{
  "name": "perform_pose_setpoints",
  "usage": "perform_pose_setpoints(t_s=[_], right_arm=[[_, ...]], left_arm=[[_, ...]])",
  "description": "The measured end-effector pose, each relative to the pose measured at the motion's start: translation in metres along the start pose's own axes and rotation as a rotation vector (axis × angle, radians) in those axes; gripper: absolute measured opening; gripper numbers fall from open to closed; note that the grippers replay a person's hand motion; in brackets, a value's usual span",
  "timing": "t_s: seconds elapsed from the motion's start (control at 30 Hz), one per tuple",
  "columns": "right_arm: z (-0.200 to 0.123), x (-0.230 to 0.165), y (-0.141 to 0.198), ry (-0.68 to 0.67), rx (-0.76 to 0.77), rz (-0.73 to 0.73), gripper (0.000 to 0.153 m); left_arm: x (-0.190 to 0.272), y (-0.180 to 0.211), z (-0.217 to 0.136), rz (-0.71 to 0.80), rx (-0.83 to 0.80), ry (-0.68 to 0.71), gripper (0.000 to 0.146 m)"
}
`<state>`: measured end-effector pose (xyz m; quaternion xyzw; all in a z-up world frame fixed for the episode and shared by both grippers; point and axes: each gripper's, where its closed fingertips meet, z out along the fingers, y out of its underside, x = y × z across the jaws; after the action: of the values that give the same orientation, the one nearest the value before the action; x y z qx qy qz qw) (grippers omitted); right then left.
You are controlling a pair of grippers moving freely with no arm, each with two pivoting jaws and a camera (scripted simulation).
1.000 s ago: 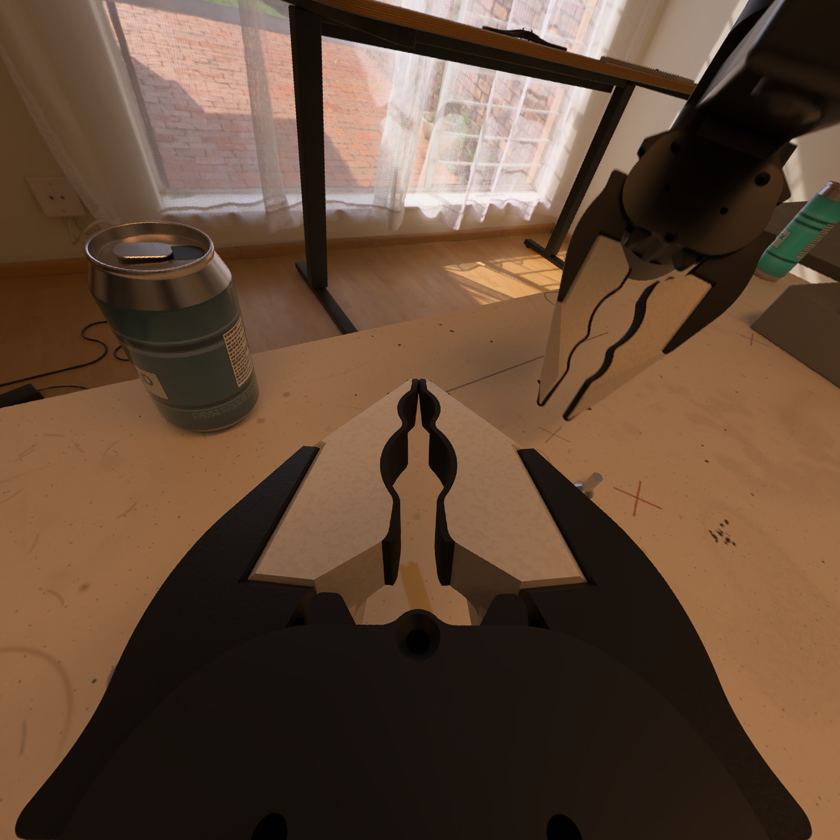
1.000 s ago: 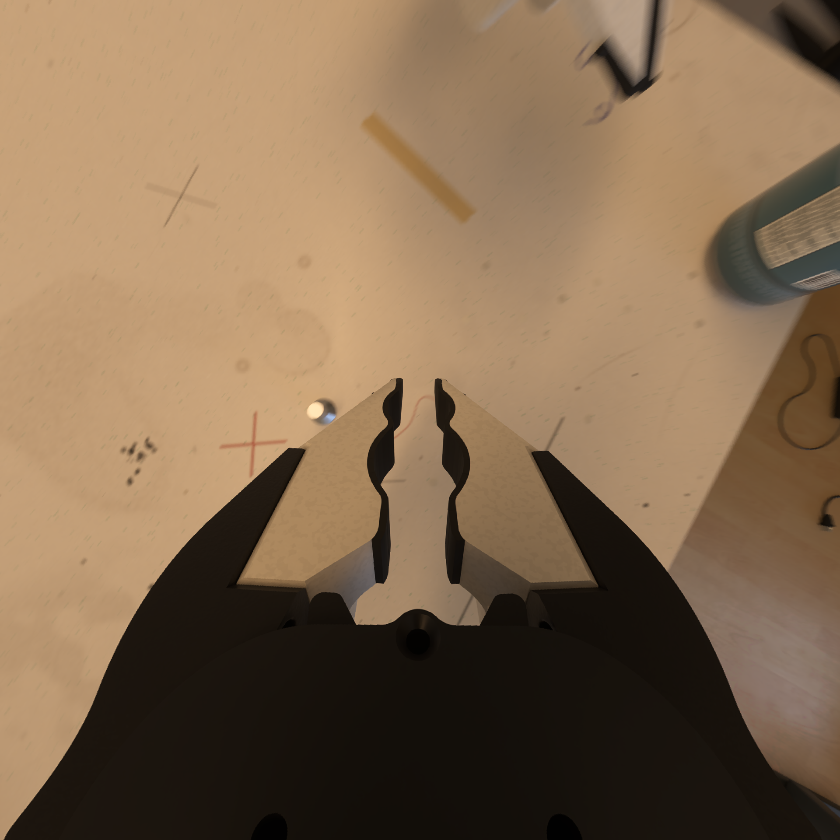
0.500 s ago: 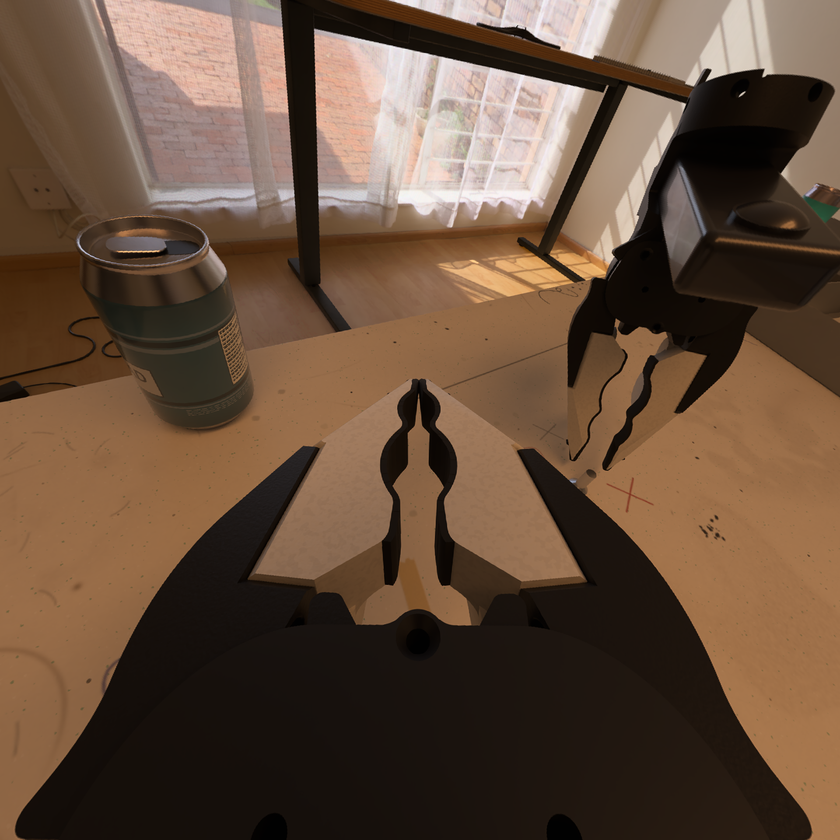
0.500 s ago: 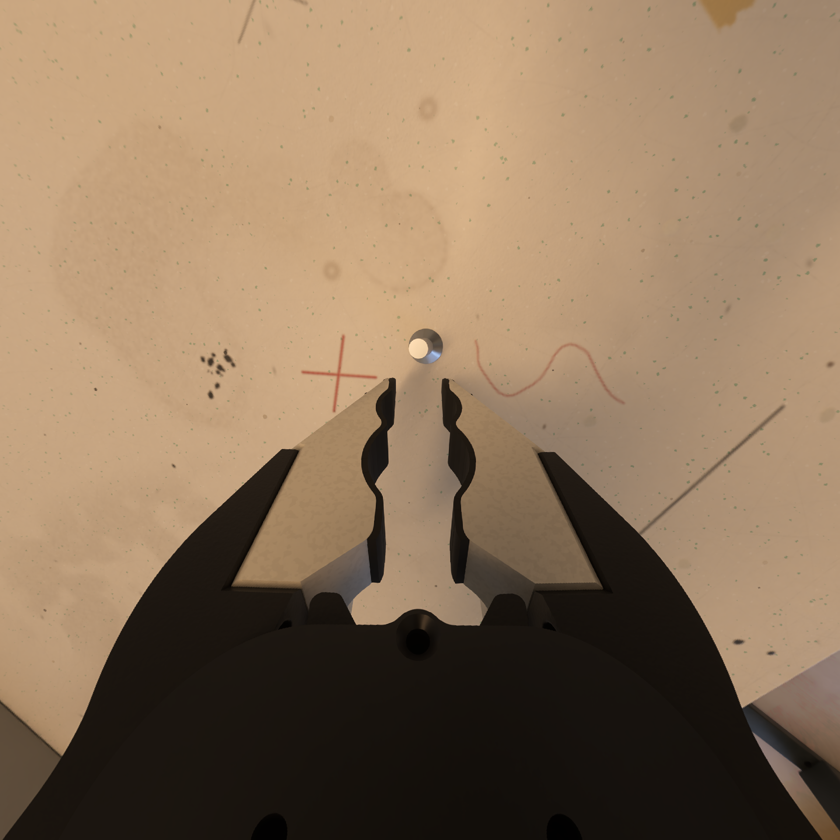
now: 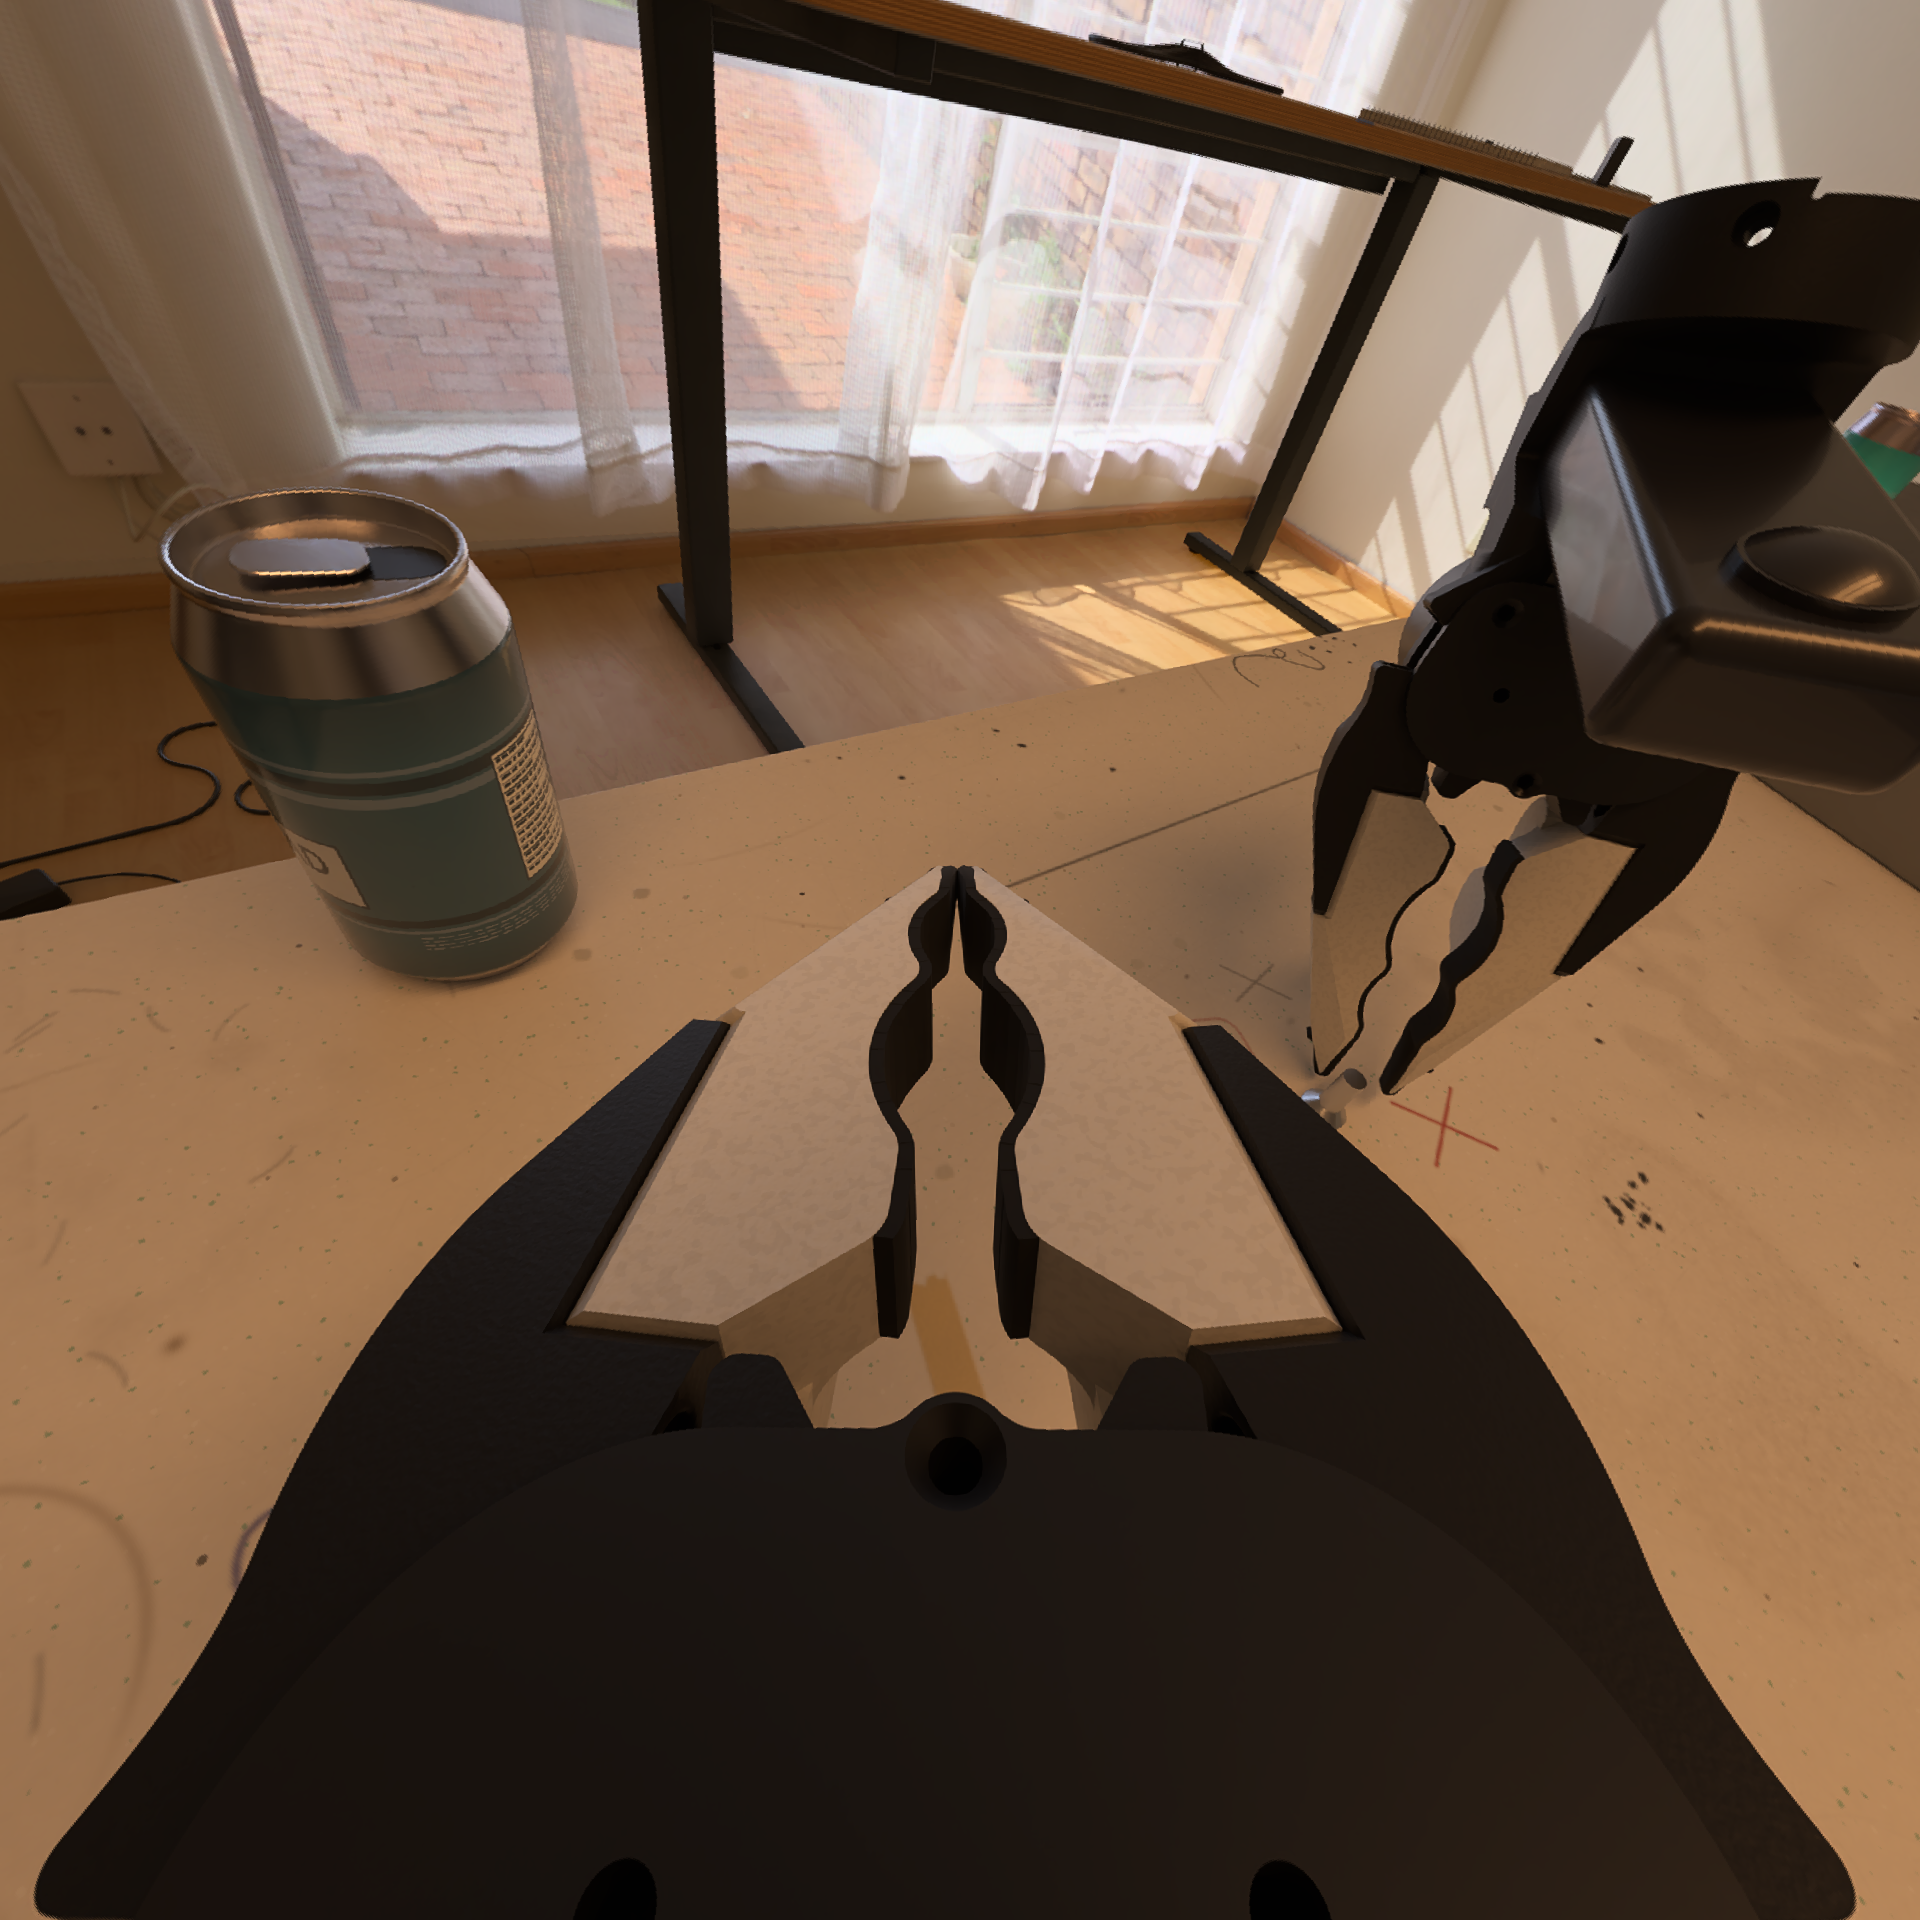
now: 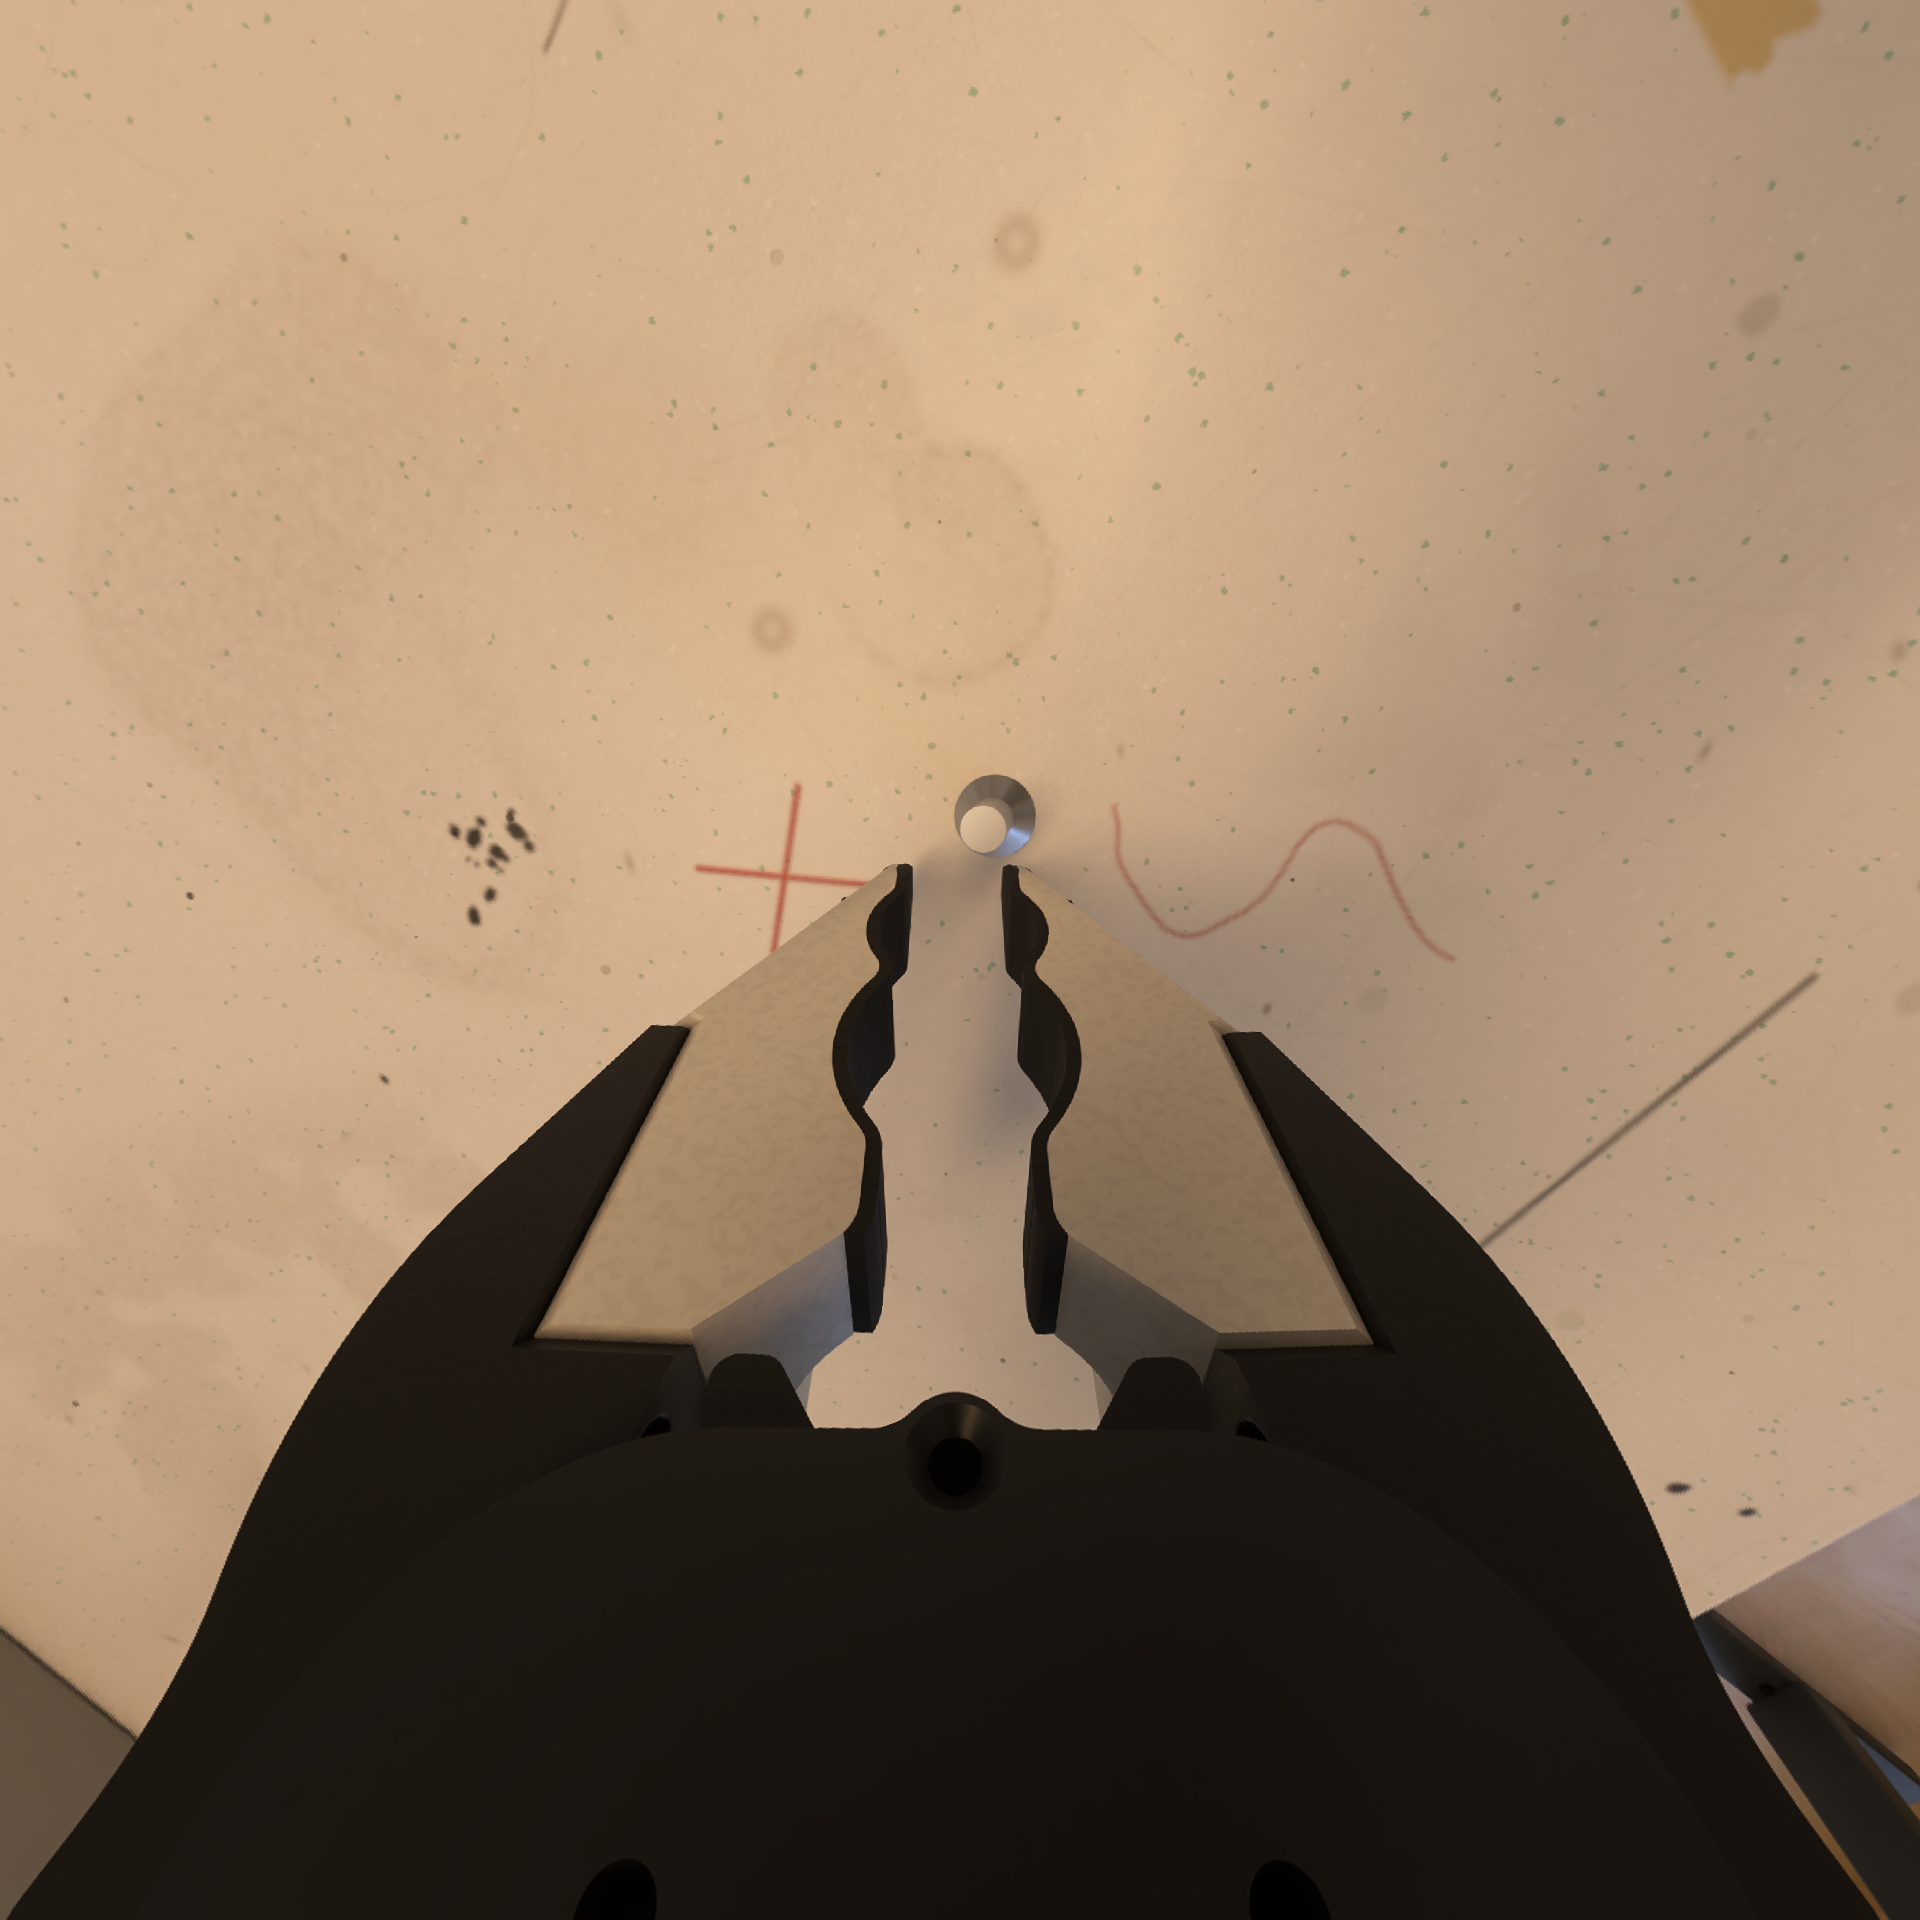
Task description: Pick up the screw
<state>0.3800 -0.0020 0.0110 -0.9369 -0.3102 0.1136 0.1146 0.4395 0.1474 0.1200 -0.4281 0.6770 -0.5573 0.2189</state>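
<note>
Right gripper [image 6: 956, 871] lower than before, jaws apart just above upright screw [image 6: 994, 829], left gripper [image 5: 957, 876] closed, empty

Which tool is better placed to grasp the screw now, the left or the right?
The right tool: it is open, pointing down just short of the screw. The left tool is shut and points away from it.

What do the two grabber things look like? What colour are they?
Both are alike. The left gripper and right gripper each have a rounded matte black body with a small round hole in the middle. Two pointed fingers carry flat, speckled beige pads with wavy black inner edges. No cables or sleeves show.
</note>
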Motion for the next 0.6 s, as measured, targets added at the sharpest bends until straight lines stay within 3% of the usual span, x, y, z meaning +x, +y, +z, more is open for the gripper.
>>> perform_pose_setpoints(t_s=[0.23,0.6], right_arm=[[-0.0003,0.0049,0.0008,0.022,-0.001,0.009,0.004],[0.0011,0.0026,-0.0074,0.029,0.015,-0.022,0.019]], left_arm=[[0.0003,0.0003,0.0004,0.006,-0.004,-0.003,0.0],[0.0005,0.0007,0.0008,0.011,-0.009,-0.005,0.0]])
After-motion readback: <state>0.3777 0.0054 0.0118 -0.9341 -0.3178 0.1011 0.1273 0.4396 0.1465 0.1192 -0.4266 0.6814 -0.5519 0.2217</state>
